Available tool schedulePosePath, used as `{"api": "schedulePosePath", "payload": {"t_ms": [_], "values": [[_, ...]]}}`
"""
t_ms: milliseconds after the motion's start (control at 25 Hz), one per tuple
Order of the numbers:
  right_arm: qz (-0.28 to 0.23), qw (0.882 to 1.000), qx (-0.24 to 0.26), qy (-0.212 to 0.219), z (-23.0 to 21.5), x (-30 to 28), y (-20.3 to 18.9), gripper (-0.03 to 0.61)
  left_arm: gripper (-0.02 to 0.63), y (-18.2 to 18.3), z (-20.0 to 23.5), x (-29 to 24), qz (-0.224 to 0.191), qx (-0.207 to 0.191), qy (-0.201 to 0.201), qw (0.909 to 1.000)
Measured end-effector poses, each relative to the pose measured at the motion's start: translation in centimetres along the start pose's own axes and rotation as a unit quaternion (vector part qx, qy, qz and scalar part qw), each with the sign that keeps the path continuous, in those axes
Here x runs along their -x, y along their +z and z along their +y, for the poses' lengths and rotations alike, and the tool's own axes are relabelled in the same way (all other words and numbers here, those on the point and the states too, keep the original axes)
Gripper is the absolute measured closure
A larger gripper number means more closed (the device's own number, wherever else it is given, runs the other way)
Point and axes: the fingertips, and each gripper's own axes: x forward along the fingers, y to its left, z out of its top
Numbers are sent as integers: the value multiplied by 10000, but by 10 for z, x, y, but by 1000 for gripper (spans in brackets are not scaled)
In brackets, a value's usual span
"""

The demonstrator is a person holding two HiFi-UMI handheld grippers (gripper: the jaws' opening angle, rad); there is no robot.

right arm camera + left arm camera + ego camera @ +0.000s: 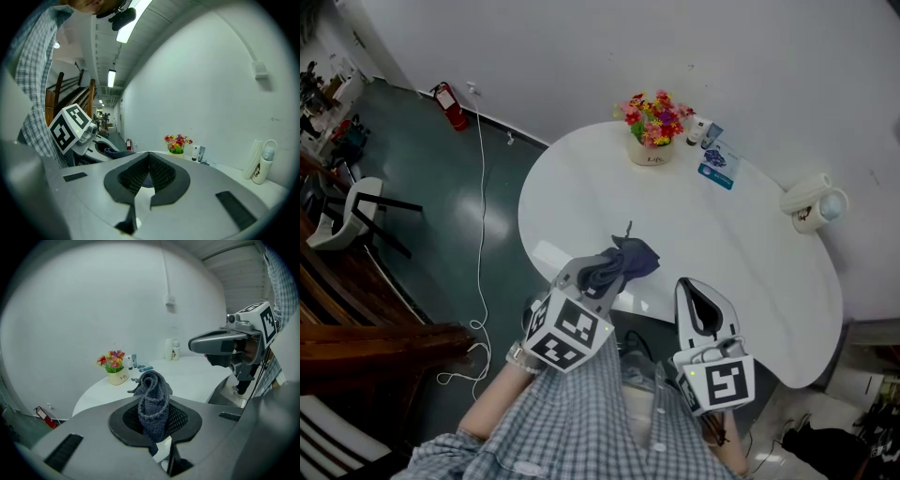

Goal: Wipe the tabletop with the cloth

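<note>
Currently my left tool (pixel 592 277) pinches the bunched cloth (pixel 628 258) over the surface's (pixel 722 244) near edge, right tool (pixel 701 305) closed on nothing; a hard swipe may drag the wad free, a long one may clip the flower pot (pixel 651 150).

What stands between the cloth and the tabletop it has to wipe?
Nothing visible. The cloth, clamped in the left gripper, hangs over the bare tabletop; the flowerpot and bottles stand far back by the wall.
</note>
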Motion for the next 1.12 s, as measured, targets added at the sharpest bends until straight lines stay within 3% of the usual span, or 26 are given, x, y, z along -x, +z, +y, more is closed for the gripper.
{"api": "schedulePosePath", "payload": {"t_ms": [1120], "values": [[105, 9999, 42, -48, 10, -1, -2, 569, 558, -3, -1, 2, -2, -103, -109, 9999]]}}
